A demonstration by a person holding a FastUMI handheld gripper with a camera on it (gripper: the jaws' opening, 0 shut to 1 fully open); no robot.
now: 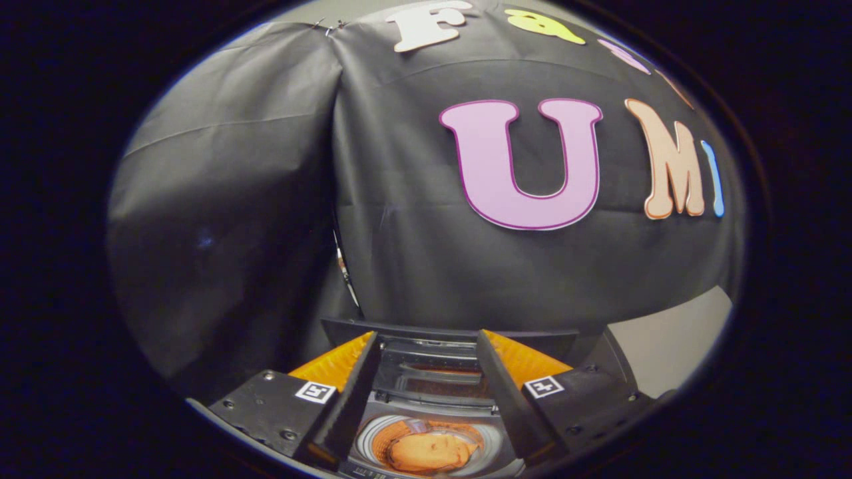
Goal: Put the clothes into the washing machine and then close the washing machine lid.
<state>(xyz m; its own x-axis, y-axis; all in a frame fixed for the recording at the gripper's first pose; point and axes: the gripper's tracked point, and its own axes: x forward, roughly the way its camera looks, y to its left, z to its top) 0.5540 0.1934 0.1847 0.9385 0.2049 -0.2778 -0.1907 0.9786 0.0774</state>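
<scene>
Clothes [426, 452] bunched soft in washing machine [432, 399] drum; lid [446, 332] upright, stiff, best pushed at top edge; gripper [426, 352] fingers apart, empty.

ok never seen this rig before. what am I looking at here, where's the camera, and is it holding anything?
There is no robot arm. A person carries a handheld two-finger gripper, and the camera is a fisheye lens mounted on it, looking forward along the fingers. The two wedge-shaped pieces low in the picture are those fingers.

The fingers are spread apart with nothing pressed between them, so the gripper is open and holds nothing.

Seen through the gap between the fingers, below them, is a top-loading washing machine. Its lid is raised, and you look down into the round drum. An orange garment already lies bunched in the drum.

Behind the machine hangs the black cloth wall of the booth, with a strip of pale surface beside it.

Judging from this, the clothes are in and the lid is not yet closed.
</scene>
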